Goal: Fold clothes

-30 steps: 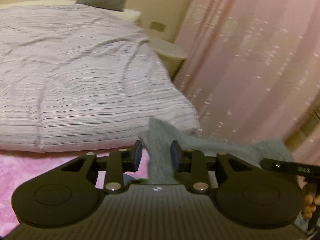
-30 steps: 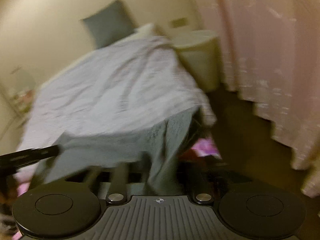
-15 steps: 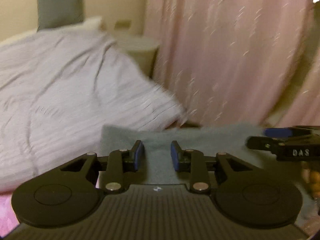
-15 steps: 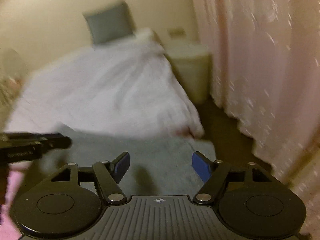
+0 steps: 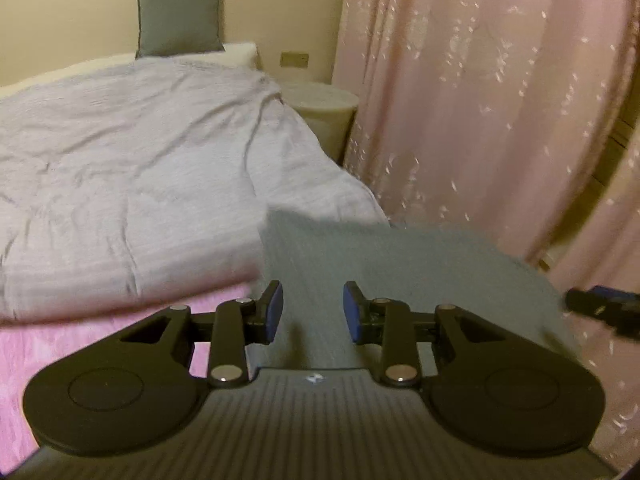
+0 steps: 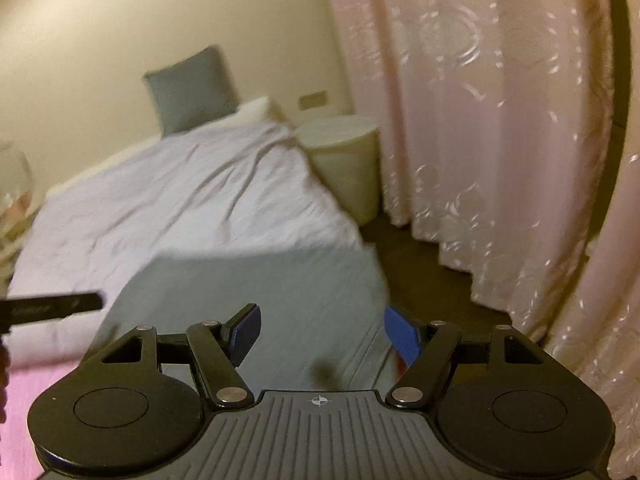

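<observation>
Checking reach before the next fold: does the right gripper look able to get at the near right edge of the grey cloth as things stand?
Probably yes. The right gripper stands open over the grey cloth, whose right edge lies just inside the right finger, with nothing in between.

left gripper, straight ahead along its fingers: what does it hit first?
Most likely the grey cloth, which lies spread right in front of the left gripper and between its open jaws. Beyond that comes the duvet. Depth is unclear through the fisheye.

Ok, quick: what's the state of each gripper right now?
Left gripper: partly open, nothing pinched, cloth below.
Right gripper: wide open, empty, over the cloth.
</observation>
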Demonstrator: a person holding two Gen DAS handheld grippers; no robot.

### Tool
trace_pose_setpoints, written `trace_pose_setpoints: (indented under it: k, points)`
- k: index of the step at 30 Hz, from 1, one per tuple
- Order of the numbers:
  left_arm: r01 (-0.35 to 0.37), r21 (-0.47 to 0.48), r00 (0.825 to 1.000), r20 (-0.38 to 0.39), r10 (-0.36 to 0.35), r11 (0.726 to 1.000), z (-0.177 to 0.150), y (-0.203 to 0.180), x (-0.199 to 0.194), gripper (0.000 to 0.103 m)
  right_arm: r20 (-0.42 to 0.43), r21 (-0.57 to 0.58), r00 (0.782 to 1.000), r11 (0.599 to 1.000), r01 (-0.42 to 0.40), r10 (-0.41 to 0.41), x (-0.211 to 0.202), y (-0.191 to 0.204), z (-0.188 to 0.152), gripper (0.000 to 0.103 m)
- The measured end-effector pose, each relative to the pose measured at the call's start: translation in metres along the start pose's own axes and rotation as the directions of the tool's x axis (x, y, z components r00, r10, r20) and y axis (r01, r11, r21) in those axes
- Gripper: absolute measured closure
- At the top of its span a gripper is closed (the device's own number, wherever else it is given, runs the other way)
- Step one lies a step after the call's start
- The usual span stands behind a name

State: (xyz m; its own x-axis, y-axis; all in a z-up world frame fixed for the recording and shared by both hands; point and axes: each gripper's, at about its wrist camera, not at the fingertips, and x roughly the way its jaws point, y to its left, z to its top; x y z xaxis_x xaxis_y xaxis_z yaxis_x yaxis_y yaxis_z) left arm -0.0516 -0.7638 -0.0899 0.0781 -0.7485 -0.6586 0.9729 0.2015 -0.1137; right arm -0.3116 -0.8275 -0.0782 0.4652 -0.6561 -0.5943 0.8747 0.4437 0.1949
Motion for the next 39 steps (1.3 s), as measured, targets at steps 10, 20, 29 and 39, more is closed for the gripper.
trace_pose_setpoints:
  k: [10, 20, 29, 39]
  points:
    - [-0.134, -0.022, 0.985, -0.112, 0.131, 0.991, -0.028, -0.044, -0.072, 0.066, -0.129, -0.009, 0.991, 0.999, 0.034, -0.035, -0.046, 0.024, -0.031, 0.03]
    - [-0.144, -0.002, 0.988, -0.064, 0.143, 0.99, -0.033, -0.069, -0.158, 0.052, -0.124, 0.03, 0.989, 0.996, 0.083, -0.079, -0.121, 0.041, -0.038, 0.03]
    - [-0.128, 0.038, 0.991, -0.041, 0.13, 0.991, -0.043, -0.079, -0.202, 0.047, -0.077, 0.05, 0.995, 0.997, 0.064, -0.06, -0.177, 0.06, -0.038, 0.013]
    - [-0.131, 0.066, 0.99, -0.037, 0.134, 0.989, -0.051, -0.079, -0.222, 0.043, -0.109, 0.042, 0.991, 0.995, 0.087, -0.082, -0.193, 0.076, -0.053, 0.007]
